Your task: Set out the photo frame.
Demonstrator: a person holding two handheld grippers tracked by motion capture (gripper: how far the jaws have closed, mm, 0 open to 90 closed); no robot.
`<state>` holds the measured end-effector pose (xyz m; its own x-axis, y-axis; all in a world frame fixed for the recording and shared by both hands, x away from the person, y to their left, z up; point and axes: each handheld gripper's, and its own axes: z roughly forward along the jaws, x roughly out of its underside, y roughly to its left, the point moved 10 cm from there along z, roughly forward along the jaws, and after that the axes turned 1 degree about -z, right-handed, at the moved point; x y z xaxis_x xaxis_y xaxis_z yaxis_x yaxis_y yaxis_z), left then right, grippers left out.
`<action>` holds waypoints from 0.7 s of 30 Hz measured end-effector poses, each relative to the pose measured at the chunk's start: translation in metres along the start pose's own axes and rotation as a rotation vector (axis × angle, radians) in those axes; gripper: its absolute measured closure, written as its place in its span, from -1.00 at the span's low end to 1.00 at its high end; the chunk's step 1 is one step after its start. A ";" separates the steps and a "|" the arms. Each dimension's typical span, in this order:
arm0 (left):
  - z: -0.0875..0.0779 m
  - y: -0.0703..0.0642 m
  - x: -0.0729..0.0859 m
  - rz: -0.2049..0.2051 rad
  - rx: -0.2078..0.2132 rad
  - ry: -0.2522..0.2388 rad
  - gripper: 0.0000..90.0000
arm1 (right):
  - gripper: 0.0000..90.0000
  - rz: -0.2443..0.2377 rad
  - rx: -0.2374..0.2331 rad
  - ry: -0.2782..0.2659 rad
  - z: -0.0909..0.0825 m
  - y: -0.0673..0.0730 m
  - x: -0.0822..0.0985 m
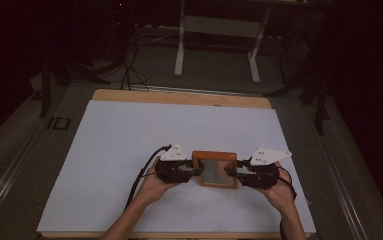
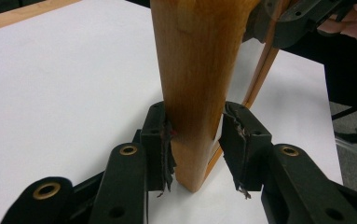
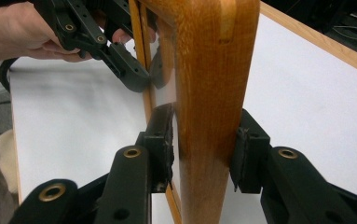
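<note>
Orange-brown wooden square frame with a glossy mirror-like panel [image 1: 214,169] sits near the front middle of the white sheet-covered table [image 1: 129,135], held up between both grippers. Left gripper [image 1: 195,171] clamps the frame's left side; in the left gripper view the left pad presses the rounded wooden edge [image 2: 195,93], the right pad sits just beside it with a slight gap showing, so a loose pinch on the wood. Right gripper [image 1: 231,172] grips the right side; in the right gripper view both pads press the wood [image 3: 211,93], one on the panel side. Frame's lower edge is close to the sheet; touching or not, cannot tell. Wide bare sheet lies left, right and behind the frame, less room toward the front edge. Bare wooden table edge [image 1: 179,96] shows at the back. Beyond it, grey carpet floor [image 1: 214,70], a white metal stand [image 1: 219,30], black cables [image 1: 126,60], room dark.
</note>
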<state>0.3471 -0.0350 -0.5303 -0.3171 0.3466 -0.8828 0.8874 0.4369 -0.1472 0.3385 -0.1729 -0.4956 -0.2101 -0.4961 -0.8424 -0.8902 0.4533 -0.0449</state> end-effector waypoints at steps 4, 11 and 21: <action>-0.005 0.001 -0.001 -0.014 0.000 -0.004 0.41 | 0.43 0.017 -0.004 -0.011 0.002 0.001 -0.003; -0.015 0.005 -0.001 -0.034 -0.010 0.004 0.41 | 0.42 0.043 -0.021 -0.033 0.009 0.003 -0.009; -0.029 0.014 0.001 -0.062 -0.037 0.018 0.40 | 0.42 0.096 -0.045 -0.064 0.023 0.006 -0.014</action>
<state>0.3493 -0.0046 -0.5208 -0.3771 0.3328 -0.8643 0.8531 0.4881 -0.1843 0.3455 -0.1462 -0.4969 -0.2704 -0.4033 -0.8742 -0.8846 0.4624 0.0603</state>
